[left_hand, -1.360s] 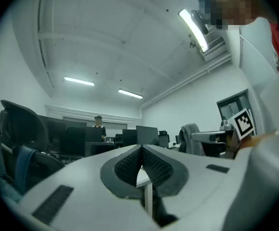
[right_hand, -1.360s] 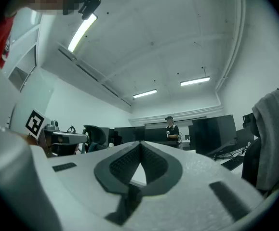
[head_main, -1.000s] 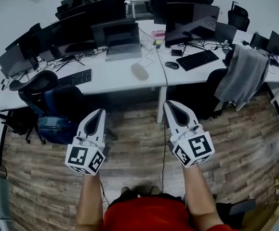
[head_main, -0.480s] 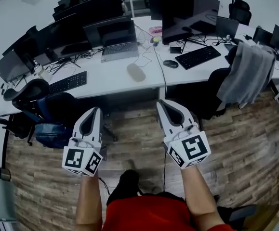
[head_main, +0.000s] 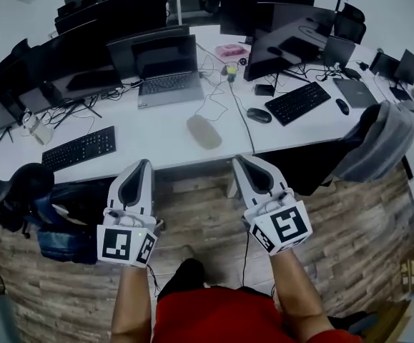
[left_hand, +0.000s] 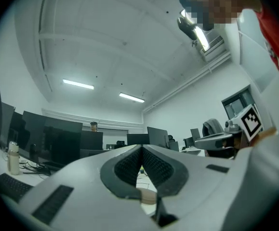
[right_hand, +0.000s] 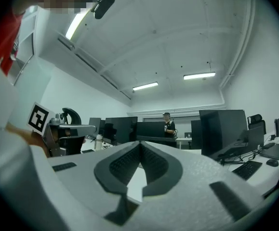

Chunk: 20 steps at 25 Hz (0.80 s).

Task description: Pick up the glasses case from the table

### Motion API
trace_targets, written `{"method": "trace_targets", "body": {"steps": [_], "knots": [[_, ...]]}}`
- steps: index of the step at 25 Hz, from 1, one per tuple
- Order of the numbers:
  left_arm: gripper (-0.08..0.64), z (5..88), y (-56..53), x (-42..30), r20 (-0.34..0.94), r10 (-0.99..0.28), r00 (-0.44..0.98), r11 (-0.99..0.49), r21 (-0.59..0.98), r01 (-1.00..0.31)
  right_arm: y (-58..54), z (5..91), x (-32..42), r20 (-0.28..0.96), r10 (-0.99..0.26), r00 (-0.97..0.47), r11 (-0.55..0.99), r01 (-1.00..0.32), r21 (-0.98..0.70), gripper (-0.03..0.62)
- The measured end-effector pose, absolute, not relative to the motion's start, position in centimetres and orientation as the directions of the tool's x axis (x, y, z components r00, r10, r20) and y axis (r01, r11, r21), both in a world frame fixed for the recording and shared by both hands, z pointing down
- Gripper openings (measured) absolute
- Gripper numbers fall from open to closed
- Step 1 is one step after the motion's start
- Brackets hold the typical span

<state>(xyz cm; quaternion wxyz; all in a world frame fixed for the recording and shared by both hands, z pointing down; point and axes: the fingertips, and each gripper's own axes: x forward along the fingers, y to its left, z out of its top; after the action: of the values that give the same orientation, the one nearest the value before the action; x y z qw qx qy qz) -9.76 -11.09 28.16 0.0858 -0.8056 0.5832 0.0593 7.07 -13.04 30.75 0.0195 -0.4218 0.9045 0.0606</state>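
The glasses case (head_main: 204,131) is a beige oval lying on the white desk (head_main: 156,131), near its front edge. My left gripper (head_main: 141,164) and right gripper (head_main: 244,161) are held side by side over the wooden floor, just short of that edge, with the case ahead and between them. Both point roughly level at the desk. In the left gripper view the left gripper (left_hand: 141,148) has its pads pressed together and empty; a beige patch, perhaps the case (left_hand: 147,195), shows below them. The right gripper (right_hand: 140,143) is likewise shut on nothing.
On the desk stand an open laptop (head_main: 164,73), two black keyboards (head_main: 79,148) (head_main: 297,102), a mouse (head_main: 259,115), several monitors and cables. A black office chair (head_main: 21,199) stands at left; a grey garment (head_main: 378,141) hangs over a chair at right. A person (right_hand: 167,124) stands far off.
Both grippers have moved forward together towards the desk. The desk edge and glasses case now lie much closer to the fingertips. The jaws have stayed shut.
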Motion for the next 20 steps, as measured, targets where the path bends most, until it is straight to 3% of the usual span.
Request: {"method": "trace_targets", "body": {"steps": [11,15,20], "knots": [[0.011,31.9,-24.1,-16.6,-0.174,-0.909,0.378,-0.384,0.005,-0.923,-26.1,34.6,-0.3,0.016,-0.821,-0.571,0.569,-0.814,0.122,0.013],[0.011,33.4,-27.0,-17.6,-0.157,-0.911,0.381,-0.390,0.028,-0.920,-29.6,37.5,-1.2,0.094,-0.829,-0.552,0.560,-0.817,0.137,0.071],[0.011,35.4,-29.8,-18.2,-0.126,-0.922,0.367,-0.377,0.064,-0.924,-33.5,41.8,-1.7,0.223,-0.812,-0.539,0.573,-0.809,0.132,0.189]]}}
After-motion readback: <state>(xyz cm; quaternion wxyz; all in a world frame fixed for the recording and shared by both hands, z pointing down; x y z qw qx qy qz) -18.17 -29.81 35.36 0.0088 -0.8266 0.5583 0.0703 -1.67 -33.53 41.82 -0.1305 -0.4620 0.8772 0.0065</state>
